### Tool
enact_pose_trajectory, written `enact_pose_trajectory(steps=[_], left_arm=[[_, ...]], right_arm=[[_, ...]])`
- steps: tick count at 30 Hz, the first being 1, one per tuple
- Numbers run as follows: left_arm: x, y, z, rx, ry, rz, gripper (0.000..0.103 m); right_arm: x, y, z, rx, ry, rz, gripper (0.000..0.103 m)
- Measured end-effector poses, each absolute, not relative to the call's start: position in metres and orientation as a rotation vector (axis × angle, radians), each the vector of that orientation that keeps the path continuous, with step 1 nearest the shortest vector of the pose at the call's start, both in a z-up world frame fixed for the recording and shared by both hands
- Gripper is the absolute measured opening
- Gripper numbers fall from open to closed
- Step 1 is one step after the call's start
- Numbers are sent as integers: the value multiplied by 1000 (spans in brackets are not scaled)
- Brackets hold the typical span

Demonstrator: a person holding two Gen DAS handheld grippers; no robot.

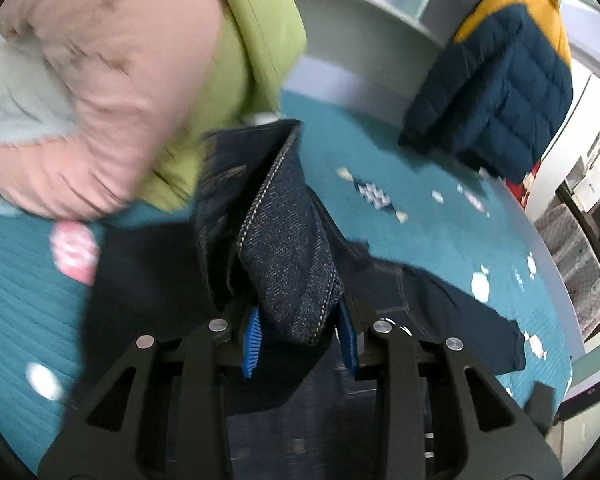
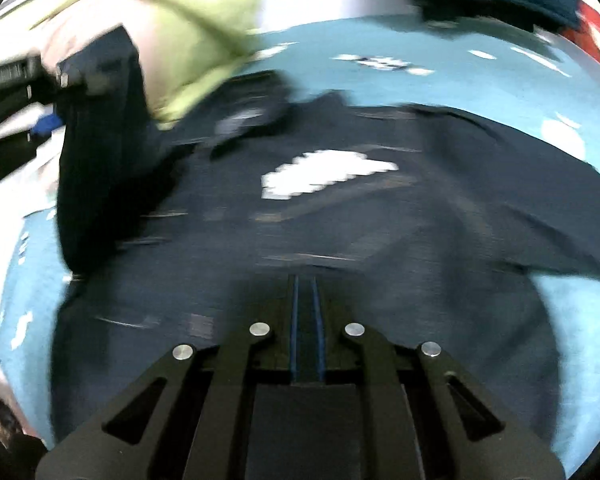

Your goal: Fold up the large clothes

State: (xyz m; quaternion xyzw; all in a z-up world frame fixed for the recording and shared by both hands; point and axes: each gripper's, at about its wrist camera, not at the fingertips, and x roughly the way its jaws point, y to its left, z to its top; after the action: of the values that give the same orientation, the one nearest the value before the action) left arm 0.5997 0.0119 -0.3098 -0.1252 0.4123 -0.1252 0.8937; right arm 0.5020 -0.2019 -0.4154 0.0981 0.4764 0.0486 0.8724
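Note:
A dark blue denim garment [image 2: 340,220] with a white patch [image 2: 324,174] lies spread on the teal bed cover [image 2: 580,320]. My left gripper [image 1: 300,332] is shut on a folded, stitched edge of the denim garment [image 1: 292,240] and holds it up off the bed. It also shows at the left of the right wrist view [image 2: 92,72], with the denim hanging from it. My right gripper [image 2: 306,320] is shut with its blue pads together, low over the denim; I cannot tell whether cloth is pinched between them.
A pile of pink [image 1: 112,80] and green [image 1: 252,32] clothes lies at the back left. A navy and yellow puffer jacket [image 1: 500,80] lies at the back right. The bed's edge [image 1: 556,264] runs along the right. The views are blurred.

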Motion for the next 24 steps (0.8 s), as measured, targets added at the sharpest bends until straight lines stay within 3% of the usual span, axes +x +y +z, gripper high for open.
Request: enact_pose_trajectory(steps=[7, 9, 10, 12, 14, 24], left_arm=[[613, -66, -377, -35, 915, -139, 35], [616, -75, -397, 9, 970, -141, 47], [617, -81, -408, 17, 1007, -160, 60], [614, -89, -423, 48, 1055, -192, 67], [611, -97, -428, 102, 1052, -221, 82], [599, -61, -396, -201, 1013, -404, 89]], right_arm=[[473, -280, -434, 262, 998, 5, 8], [468, -293, -435, 281, 993, -9, 8], [468, -298, -434, 297, 988, -8, 8], [463, -306, -432, 312, 976, -27, 8], [457, -317, -430, 340, 964, -36, 8], [442, -368, -417, 467, 886, -112, 9]])
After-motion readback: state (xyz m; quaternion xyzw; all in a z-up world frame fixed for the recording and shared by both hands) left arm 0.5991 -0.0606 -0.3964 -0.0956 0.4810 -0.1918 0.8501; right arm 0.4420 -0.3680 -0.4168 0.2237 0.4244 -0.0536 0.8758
